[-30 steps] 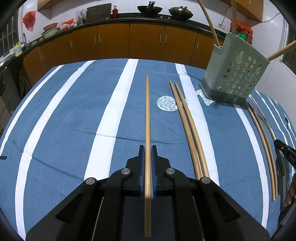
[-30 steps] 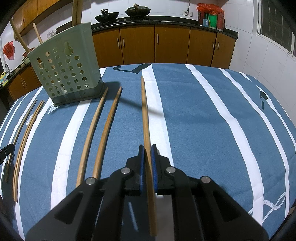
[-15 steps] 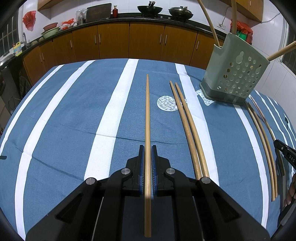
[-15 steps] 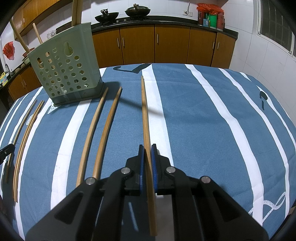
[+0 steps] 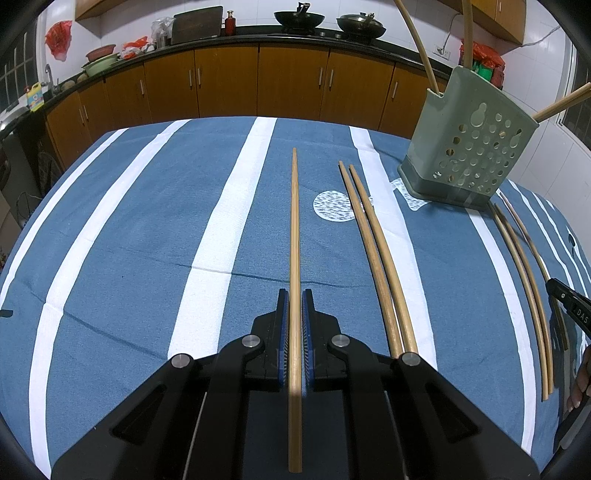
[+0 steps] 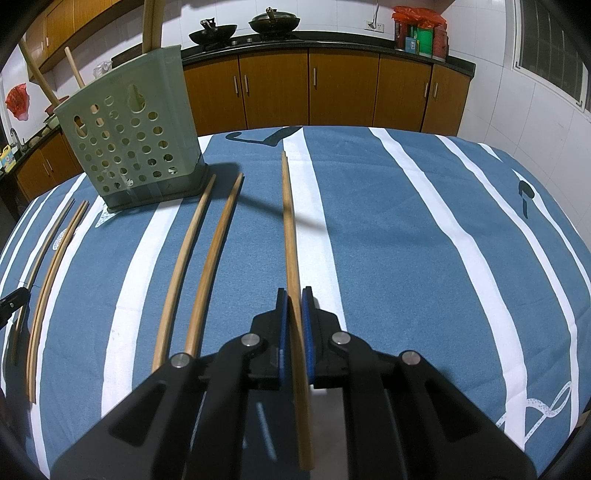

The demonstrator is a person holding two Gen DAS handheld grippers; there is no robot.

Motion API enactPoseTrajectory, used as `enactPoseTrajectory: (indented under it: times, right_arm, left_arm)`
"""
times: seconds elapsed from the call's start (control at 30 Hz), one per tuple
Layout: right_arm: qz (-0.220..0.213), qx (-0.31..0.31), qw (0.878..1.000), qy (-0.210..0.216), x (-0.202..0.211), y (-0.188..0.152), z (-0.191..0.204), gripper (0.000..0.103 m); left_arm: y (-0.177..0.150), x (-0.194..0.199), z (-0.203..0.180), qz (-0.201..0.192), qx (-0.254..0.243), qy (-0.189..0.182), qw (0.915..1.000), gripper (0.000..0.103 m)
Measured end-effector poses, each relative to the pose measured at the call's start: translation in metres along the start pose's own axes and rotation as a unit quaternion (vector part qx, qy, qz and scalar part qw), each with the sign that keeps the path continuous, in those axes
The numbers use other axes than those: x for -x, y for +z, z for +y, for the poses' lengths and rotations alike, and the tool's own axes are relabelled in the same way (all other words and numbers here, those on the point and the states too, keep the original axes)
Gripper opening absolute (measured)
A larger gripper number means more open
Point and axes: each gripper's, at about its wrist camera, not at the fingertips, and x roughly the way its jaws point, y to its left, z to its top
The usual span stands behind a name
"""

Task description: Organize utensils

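- two woks (image 5: 298,17) sitting on the counter above the brown cabinets (image 5: 288,81)
- red bag (image 5: 59,37) hanging left of those cabinets
- striped blue tablecloth (image 5: 147,236) lying below them

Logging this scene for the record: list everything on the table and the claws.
held chopsticks: two, tan wood, one in the left claw, one in the right claw
loose chopsticks: two, tan, lying between the claws
utensil holder: one, pale green, perforated, chopsticks standing inside
tablecloth: one, blue with white stripes
left claw: black, blue pads, shut on chopstick
right claw: black, blue pads, shut on chopstick
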Motion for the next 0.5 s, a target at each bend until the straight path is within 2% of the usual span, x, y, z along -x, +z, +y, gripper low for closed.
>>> enactPoseTrajectory:
  times: [0.23, 0.3, 0.5]
  right_arm:
    - [0.0, -0.001, 1.0, 0.004, 0.005, -0.007, -0.003, 0.013]
    - [0.0, -0.01, 1.0, 0.01, 0.006, -0.009, -0.007, 0.01]
    - [-0.015, -0.017, 1.0, 0.008, 0.018, -0.006, -0.013, 0.008]
  left_arm:
    - [-0.007, 0.005, -0.003, 0.002, -0.019, 0.015, 0.9997, 0.009]
    - [-0.008, 0.006, -0.002, 0.001, -0.015, 0.01, 0.9998, 0.008]
    - [-0.005, 0.009, -0.003, 0.001, -0.033, 0.015, 0.9993, 0.007]
